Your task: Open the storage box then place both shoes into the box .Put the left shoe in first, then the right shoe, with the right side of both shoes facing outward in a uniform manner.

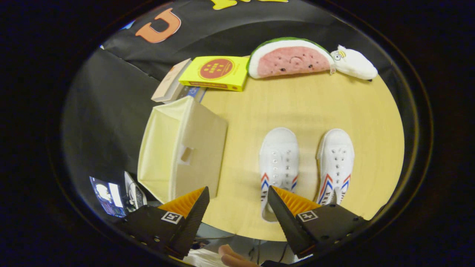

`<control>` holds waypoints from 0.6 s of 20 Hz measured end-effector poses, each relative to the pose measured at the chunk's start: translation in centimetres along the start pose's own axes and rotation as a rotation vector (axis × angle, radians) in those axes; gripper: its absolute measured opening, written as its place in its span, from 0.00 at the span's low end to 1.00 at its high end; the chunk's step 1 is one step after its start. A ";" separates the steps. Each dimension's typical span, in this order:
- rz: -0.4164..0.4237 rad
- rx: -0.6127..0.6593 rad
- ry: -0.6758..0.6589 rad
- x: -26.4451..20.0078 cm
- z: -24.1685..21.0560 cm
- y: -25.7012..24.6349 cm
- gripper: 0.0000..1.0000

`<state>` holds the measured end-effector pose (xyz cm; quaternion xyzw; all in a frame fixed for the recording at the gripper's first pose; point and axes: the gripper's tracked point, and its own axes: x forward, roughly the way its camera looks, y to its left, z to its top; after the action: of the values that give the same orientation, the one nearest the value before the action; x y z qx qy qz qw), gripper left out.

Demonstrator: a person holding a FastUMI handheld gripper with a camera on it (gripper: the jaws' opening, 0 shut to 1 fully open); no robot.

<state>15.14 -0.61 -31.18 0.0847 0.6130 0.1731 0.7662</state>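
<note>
storage box (182,148): open, seemingly empty | shoes (279,163) outside | claw (237,194) apart

We saw a staged recording booth rather than a lived-in room: black cloth walls (111,111) hung behind a pale wooden table (297,107) set with props, a watermelon-slice plush toy (289,59), a yellow flat box (217,72), and a lit monitor screen (107,200) below the table's edge.
</note>
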 end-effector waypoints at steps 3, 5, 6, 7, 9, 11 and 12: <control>-0.055 -0.017 0.056 1.6 -1.2 -2.5 0.96; -0.109 -0.029 0.096 2.9 -1.8 -4.3 0.96; -0.135 -0.042 0.121 3.3 -2.4 -5.3 0.96; -0.176 -0.060 0.128 3.8 -2.5 -6.4 0.95; -0.269 -0.109 0.111 4.9 -2.0 -8.7 0.95; -0.332 -0.147 0.106 5.7 -1.8 -10.1 0.92; -0.349 -0.159 0.107 6.2 -1.8 -10.5 0.89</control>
<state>16.25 -8.18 -40.79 -0.0931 0.6425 0.0897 0.7553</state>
